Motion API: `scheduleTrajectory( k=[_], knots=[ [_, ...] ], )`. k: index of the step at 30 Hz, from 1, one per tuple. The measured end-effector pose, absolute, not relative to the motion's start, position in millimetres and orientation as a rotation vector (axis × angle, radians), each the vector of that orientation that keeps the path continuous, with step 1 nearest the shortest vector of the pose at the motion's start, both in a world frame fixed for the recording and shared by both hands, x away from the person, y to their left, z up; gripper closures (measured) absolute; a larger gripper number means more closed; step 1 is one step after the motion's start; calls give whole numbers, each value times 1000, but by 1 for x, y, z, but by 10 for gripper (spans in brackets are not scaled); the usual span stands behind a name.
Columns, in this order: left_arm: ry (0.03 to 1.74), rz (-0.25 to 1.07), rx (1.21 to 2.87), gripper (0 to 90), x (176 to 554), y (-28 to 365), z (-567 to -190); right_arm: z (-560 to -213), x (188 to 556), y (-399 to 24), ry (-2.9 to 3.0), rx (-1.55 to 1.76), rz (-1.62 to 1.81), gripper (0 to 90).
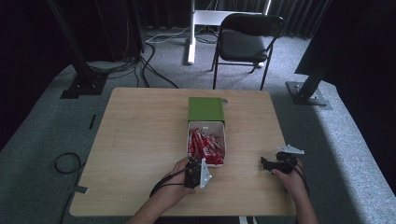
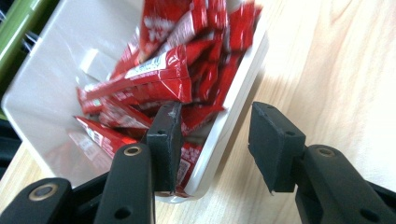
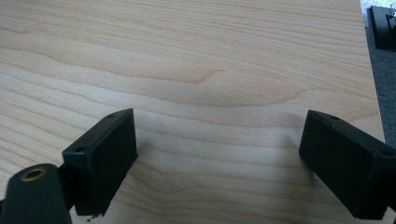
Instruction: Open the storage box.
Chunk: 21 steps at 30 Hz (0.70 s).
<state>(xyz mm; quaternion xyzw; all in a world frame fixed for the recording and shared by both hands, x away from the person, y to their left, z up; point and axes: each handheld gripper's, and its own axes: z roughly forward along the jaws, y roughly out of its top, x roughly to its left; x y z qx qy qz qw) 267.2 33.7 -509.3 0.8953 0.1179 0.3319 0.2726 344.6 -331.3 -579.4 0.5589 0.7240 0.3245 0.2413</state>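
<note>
White box point(image 1: 207, 125) mid-worktop full of red packets point(image 2: 163, 70), lid point(image 1: 206, 109) off behind. Left gripper point(image 2: 215, 140) fingers released astride near wall, nothing gripped. Right gripper point(image 3: 217, 163) fingers released over bare worktop point(image 3: 187, 56). Lid not yet on.

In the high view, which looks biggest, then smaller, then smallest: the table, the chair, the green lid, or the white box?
1. Table
2. Chair, though it stands farther off, so it may look smaller than it is
3. Green lid and white box: too alike to rank

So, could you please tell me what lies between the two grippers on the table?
Bare tabletop, in the high view, between left gripper and right gripper.
</note>
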Motion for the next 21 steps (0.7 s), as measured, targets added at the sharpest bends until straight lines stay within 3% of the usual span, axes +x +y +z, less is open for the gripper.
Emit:
scheduleTrajectory(
  k=[10,21],
  knots=[
    [360,819,2288,559,261,47,-478,-579,345,-331,1980,1529,887,105],
    [458,838,2136,520,277,82,-459,-579,345,-331,1977,1531,887,104]
  ],
)
